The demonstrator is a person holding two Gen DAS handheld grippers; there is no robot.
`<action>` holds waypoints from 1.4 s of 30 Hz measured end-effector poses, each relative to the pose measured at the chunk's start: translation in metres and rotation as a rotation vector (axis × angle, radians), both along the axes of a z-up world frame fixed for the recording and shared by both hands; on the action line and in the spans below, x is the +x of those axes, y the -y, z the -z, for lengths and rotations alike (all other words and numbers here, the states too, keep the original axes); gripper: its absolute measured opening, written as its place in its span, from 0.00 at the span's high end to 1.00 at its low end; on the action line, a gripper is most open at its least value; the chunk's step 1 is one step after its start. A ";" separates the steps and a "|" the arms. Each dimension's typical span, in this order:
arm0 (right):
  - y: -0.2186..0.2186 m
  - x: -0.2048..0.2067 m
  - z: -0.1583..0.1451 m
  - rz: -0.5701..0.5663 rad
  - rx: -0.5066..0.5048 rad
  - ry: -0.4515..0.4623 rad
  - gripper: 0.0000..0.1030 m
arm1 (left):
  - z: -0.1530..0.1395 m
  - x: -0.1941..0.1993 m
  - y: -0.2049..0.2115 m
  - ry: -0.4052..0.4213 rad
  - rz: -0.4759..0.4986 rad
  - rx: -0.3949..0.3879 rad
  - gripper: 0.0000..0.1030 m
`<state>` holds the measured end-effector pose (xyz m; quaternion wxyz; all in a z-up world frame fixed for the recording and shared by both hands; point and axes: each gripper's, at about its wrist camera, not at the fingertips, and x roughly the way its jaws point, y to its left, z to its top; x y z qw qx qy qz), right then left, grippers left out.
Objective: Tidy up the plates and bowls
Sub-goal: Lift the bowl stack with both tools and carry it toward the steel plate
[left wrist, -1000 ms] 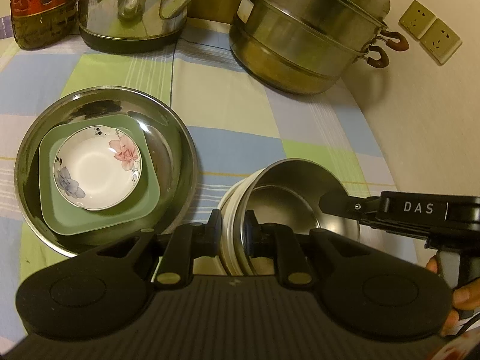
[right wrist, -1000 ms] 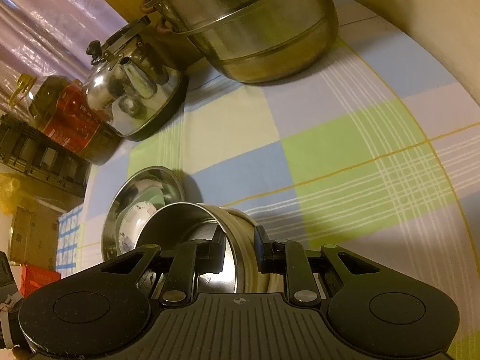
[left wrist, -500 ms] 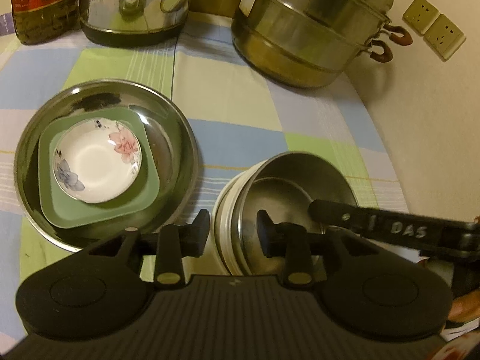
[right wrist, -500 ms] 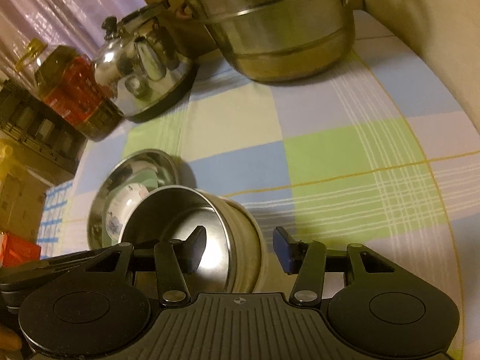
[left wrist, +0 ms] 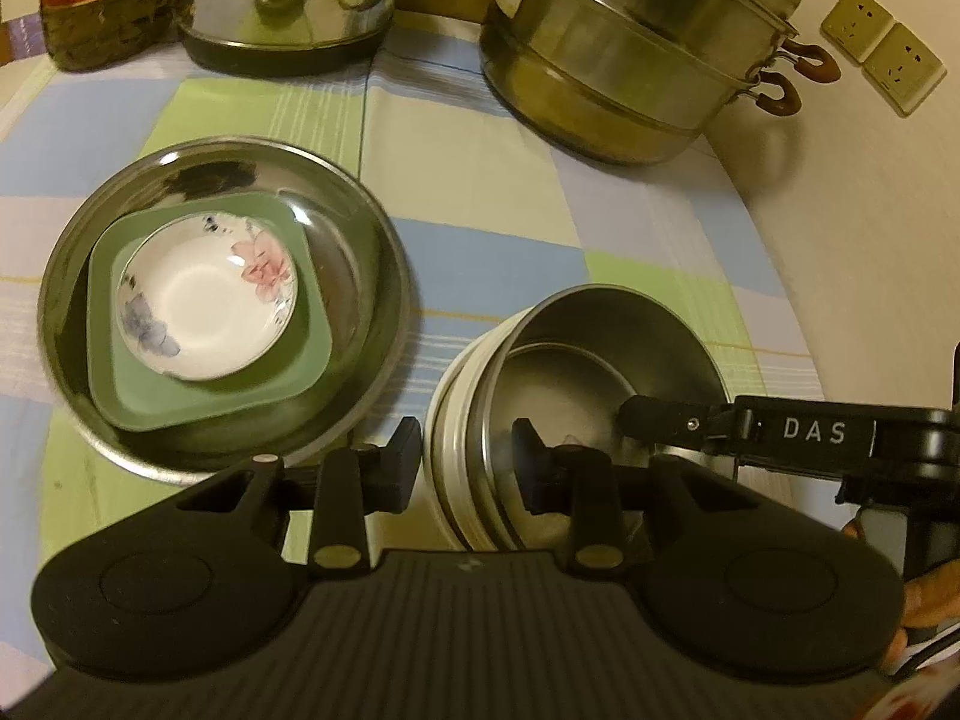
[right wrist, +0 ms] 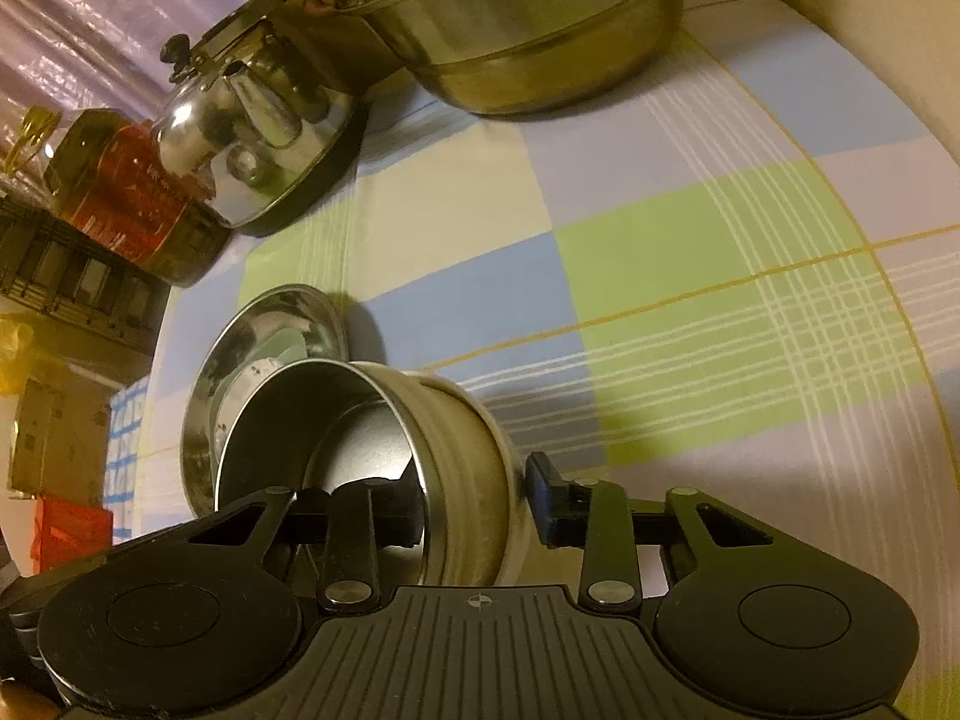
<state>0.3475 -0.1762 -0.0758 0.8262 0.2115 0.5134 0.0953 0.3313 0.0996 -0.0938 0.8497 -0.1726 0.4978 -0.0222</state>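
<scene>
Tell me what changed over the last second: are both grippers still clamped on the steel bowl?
No. Both have let go. The left gripper and right gripper were shut on the steel bowl rim a second ago; now both are open, fingers straddling the wall on opposite sides. The bowl sits nested in the white bowl. The steel plate with the green dish and floral saucer has not moved.

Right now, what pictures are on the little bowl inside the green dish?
The small bowl is white with a pink flower and a blue one, clearest in the left wrist view.

Steel bowl [left wrist: 606,360] nested in white bowl [left wrist: 447,420], floral dish [left wrist: 204,294] on green plate [left wrist: 210,384] in steel plate [left wrist: 360,252]
</scene>
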 end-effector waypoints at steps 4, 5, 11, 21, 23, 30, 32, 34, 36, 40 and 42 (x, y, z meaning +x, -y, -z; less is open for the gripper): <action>-0.008 -0.002 0.000 -0.028 -0.005 -0.024 0.68 | -0.002 -0.014 -0.004 -0.015 -0.025 0.011 0.72; -0.011 -0.003 0.001 -0.036 -0.003 -0.031 0.68 | -0.002 -0.018 -0.005 -0.019 -0.033 0.012 0.72; -0.026 -0.013 0.003 -0.096 -0.010 -0.047 0.68 | -0.002 -0.039 -0.010 -0.016 -0.067 0.026 0.72; -0.064 -0.030 -0.006 -0.151 -0.286 0.084 0.72 | -0.004 -0.046 0.001 0.021 -0.074 0.124 0.77; -0.066 -0.032 -0.004 -0.143 -0.302 0.082 0.72 | -0.004 -0.045 0.003 0.017 -0.081 0.139 0.78; -0.065 -0.028 -0.003 -0.105 -0.294 0.041 0.73 | -0.005 -0.041 0.009 0.018 -0.104 0.184 0.81; -0.064 -0.027 -0.002 -0.081 -0.276 0.036 0.75 | -0.005 -0.041 0.007 0.015 -0.111 0.173 0.81; -0.062 -0.029 -0.001 -0.055 -0.252 0.030 0.78 | -0.004 -0.040 0.004 0.009 -0.119 0.151 0.81; -0.061 -0.029 -0.001 -0.042 -0.230 0.030 0.81 | -0.004 -0.039 0.001 0.006 -0.125 0.130 0.81; -0.059 -0.031 -0.001 -0.022 -0.208 0.036 0.81 | -0.003 -0.040 0.001 0.016 -0.116 0.121 0.82; -0.057 -0.033 -0.001 -0.010 -0.195 0.041 0.81 | -0.003 -0.040 0.000 0.020 -0.116 0.117 0.82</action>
